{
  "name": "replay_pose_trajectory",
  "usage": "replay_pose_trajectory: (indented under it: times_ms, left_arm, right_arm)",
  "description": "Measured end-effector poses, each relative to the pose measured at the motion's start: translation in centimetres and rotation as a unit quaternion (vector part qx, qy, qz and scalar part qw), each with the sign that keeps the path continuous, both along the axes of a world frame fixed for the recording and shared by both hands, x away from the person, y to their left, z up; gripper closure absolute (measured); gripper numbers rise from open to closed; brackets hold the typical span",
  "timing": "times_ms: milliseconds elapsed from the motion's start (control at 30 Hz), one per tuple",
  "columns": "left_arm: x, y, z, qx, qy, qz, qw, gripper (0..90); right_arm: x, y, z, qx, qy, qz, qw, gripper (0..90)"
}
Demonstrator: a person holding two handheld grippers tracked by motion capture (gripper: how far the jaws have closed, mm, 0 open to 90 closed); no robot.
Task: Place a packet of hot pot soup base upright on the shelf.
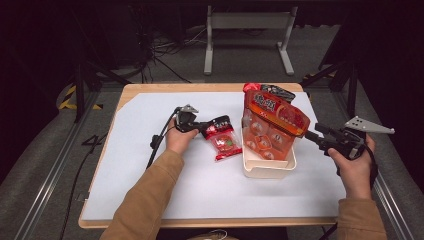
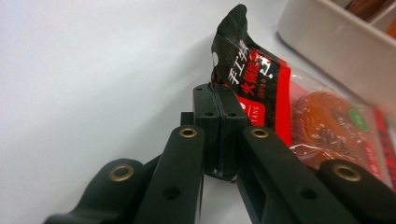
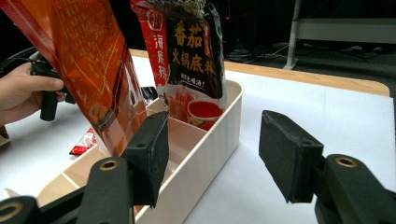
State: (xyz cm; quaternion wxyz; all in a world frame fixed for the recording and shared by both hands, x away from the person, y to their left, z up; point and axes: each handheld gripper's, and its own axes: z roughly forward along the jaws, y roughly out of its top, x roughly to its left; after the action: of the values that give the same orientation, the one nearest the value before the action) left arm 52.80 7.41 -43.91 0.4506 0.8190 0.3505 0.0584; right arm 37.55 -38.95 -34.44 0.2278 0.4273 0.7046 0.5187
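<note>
On the white table top (image 1: 150,190), just left of the cream tray (image 1: 267,170), lies the small red sauce packet (image 1: 223,141); left gripper (image 1: 202,127) is clamped tight on its dark top edge, w/ the rest of the packet stretching away beyond the jaws toward the tray. Right gripper (image 1: 311,135) sits at the tray's right side, jaws apart & holding nothing, one jaw over the tray rim next to the big orange pouch (image 1: 272,125), the other outside the wall.

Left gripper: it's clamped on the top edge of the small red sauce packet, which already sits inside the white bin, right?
Not quite. The left gripper is clamped on the small red sauce packet, but the packet lies on the table beside the white bin, as the high view shows.
</note>
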Motion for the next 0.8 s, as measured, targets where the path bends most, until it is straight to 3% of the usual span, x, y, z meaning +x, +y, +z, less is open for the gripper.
replay_pose_trajectory:
  times_ms: [100, 300, 500, 800]
  left_arm:
    - [-0.4, 0.2, 0.9, -0.008, -0.011, -0.006, 0.9999, 89.7]
    - [-1.0, 0.5, 1.7, -0.023, -0.011, -0.013, 0.9996, 89.7]
    - [-1.9, 0.9, 2.8, -0.034, -0.025, -0.021, 0.9989, 89.9]
    - [-4.3, 1.1, 5.2, -0.066, -0.051, -0.047, 0.9954, 90.0]
  right_arm:
    - [0.0, 0.0, 0.0, 0.0, -0.001, 0.0, 1.0, 42.9]
    - [0.0, 0.0, 0.0, -0.001, 0.0, 0.001, 1.0, 43.1]
    - [0.0, 0.0, 0.0, -0.001, 0.001, 0.001, 1.0, 44.3]
    - [0.3, -0.4, -0.4, -0.011, 0.022, -0.015, 0.9996, 49.8]
